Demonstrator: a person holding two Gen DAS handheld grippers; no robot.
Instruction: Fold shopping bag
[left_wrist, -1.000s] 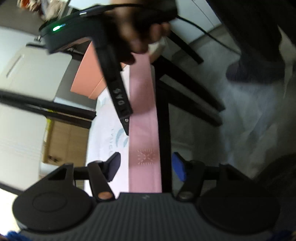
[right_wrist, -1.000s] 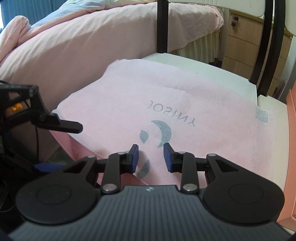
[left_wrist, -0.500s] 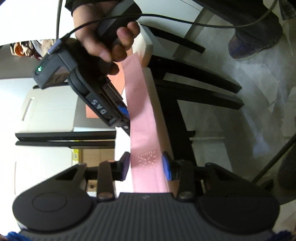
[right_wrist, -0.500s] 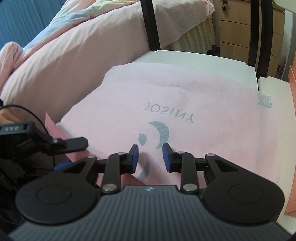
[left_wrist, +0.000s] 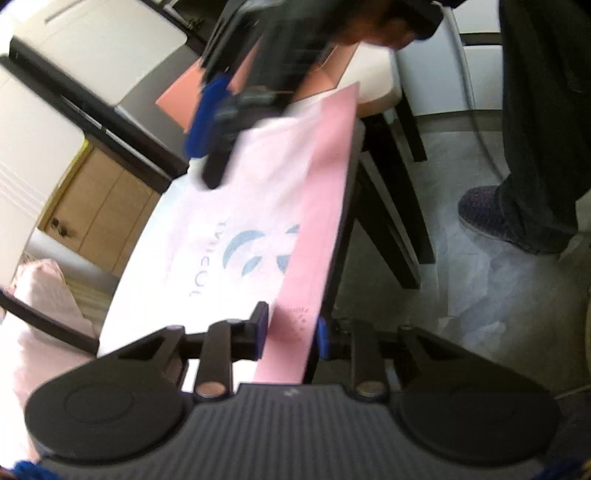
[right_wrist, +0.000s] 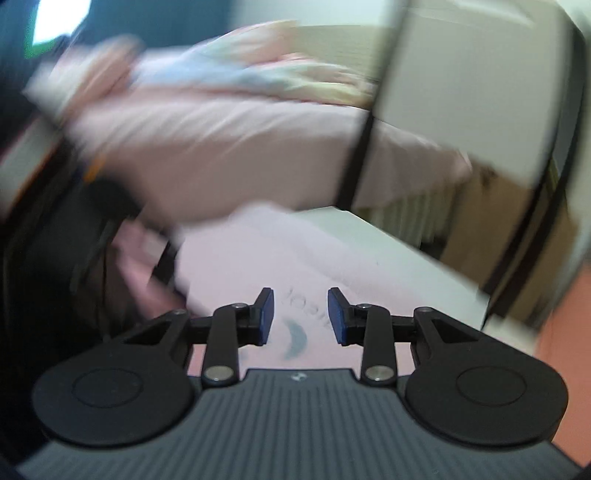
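A pale pink shopping bag (left_wrist: 236, 206) with a blue logo lies flat on a white table (left_wrist: 136, 258). A darker pink flap (left_wrist: 317, 206) of the bag runs along the table's near edge. My left gripper (left_wrist: 290, 328) is open, its jaws standing either side of that flap's end. My right gripper (right_wrist: 300, 317) is open and empty above the bag (right_wrist: 258, 266). It also shows, blurred, in the left wrist view (left_wrist: 218, 122) over the bag's far end.
Black chair frames (left_wrist: 391, 206) stand beside the table over a grey floor. A person's leg and shoe (left_wrist: 491, 214) are at the right. A bed with pink bedding (right_wrist: 229, 147) lies beyond the table. A wooden cabinet (left_wrist: 99, 206) stands behind.
Both grippers swung quickly; the right wrist view is now motion-blurred. The right gripper's jaws opened wider. The left gripper tilted, showing more of the bag's top face.
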